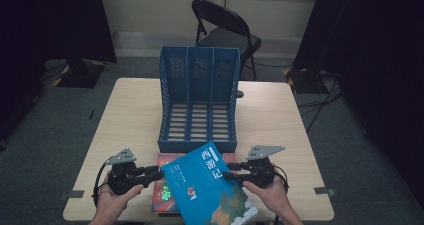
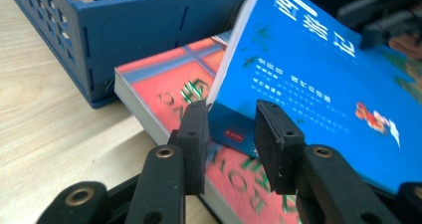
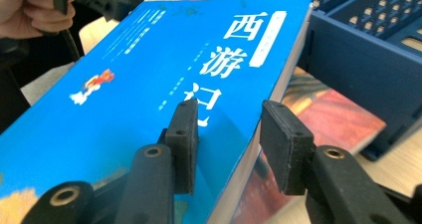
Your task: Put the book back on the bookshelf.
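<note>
A blue book (image 1: 210,185) with white Chinese characters is tilted up over a red book (image 1: 162,195) that lies flat on the table. My left gripper (image 1: 157,174) is shut on the blue book's left edge; in the left gripper view its pads (image 2: 229,134) clamp a lower corner of the blue book (image 2: 308,84) above the red book (image 2: 169,84). My right gripper (image 1: 227,175) is at the book's right edge. In the right gripper view its jaws (image 3: 229,134) straddle the blue book (image 3: 149,84), one pad over the cover, the other clear of the page edge.
A blue three-slot file rack (image 1: 198,75) stands just beyond the books, its open slots facing me. The wooden table (image 1: 135,115) extends on both sides of it. A black folding chair (image 1: 225,30) stands behind the table. Dark curtains hang at left and right.
</note>
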The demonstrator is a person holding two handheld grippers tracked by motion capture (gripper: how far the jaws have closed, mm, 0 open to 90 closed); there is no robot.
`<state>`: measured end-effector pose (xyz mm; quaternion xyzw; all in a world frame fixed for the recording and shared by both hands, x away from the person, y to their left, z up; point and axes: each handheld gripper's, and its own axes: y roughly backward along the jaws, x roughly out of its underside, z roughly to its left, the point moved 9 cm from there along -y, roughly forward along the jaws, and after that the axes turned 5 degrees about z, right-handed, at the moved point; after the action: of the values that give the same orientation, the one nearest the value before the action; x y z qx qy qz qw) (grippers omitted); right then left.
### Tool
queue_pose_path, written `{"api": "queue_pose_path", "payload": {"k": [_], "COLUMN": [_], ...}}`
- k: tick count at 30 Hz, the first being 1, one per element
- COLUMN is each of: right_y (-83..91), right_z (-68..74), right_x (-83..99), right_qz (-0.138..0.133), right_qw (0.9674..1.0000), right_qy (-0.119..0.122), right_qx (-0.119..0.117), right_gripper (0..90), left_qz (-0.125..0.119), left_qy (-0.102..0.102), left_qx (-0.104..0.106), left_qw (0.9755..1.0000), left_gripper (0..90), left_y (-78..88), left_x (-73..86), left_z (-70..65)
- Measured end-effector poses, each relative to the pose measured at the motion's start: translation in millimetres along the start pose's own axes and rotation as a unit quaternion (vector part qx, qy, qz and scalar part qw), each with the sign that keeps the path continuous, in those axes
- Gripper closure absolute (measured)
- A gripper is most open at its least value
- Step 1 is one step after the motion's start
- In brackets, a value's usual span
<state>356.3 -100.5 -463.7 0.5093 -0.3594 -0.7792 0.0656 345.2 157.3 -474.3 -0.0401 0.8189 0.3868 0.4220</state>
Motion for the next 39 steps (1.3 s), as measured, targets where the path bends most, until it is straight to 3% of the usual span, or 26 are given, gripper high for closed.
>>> {"api": "queue_pose_path", "payload": {"k": [5, 7, 8, 10, 13, 15, 18, 19, 23, 26, 39], "right_y": [9.6, 11.9, 12.4, 12.3, 12.4, 12.3, 12.3, 12.2, 12.1, 11.7, 12.4], "right_z": [4.2, 5.1, 5.2, 4.9, 4.9, 4.2, 4.7, 4.7, 4.3, 3.2, 11.6], "right_x": [9.6, 12.4, 13.4, 13.4, 13.4, 14.1, 14.1, 14.0, 13.4, 13.4, 15.2], "right_qz": [-0.002, -0.01, -0.015, -0.017, -0.016, -0.021, -0.022, -0.022, -0.015, -0.011, -0.005], "right_qw": [0.9999, 0.9998, 0.9998, 0.9998, 0.9998, 0.9997, 0.9997, 0.9997, 0.9998, 0.9998, 0.9998], "right_qy": [-0.006, -0.009, -0.01, -0.009, -0.008, -0.012, -0.012, -0.013, -0.011, -0.015, -0.015], "right_qx": [0.013, 0.011, 0.01, 0.006, 0.005, -0.001, 0.003, 0.004, 0.002, -0.007, 0.012], "right_gripper": [57.2, 57.2, 57.2, 57.2, 57.2, 57.2, 57.2, 57.2, 56.9, 56.5, 52.1], "left_qz": [-0.001, -0.002, -0.004, -0.009, -0.01, -0.001, 0.009, 0.015, 0.016, 0.02, 0.038], "left_qy": [-0.01, -0.005, -0.001, 0.013, 0.002, 0.002, 0.0, 0.003, 0.015, 0.012, 0.006], "left_qx": [-0.02, -0.022, -0.017, 0.032, 0.037, 0.053, 0.055, 0.047, 0.042, 0.04, 0.04], "left_qw": [0.9997, 0.9997, 0.9998, 0.9994, 0.9993, 0.9986, 0.9984, 0.9988, 0.9989, 0.9989, 0.9984], "left_gripper": [64.2, 61.9, 61.5, 53.3, 51.1, 49.9, 47.4, 43.1, 41.2, 41.2, 40.9], "left_y": [-15.7, -17.9, -17.0, -12.6, -7.9, -9.7, -14.2, -19.8, -22.1, -23.7, -34.9], "left_x": [-17.8, -20.4, -20.3, -18.1, -13.4, -6.9, -4.0, -2.2, -4.4, -6.8, -24.2], "left_z": [6.7, 8.3, 7.3, -3.1, -13.7, -25.5, -30.7, -33.0, -28.4, -26.9, -14.0]}}
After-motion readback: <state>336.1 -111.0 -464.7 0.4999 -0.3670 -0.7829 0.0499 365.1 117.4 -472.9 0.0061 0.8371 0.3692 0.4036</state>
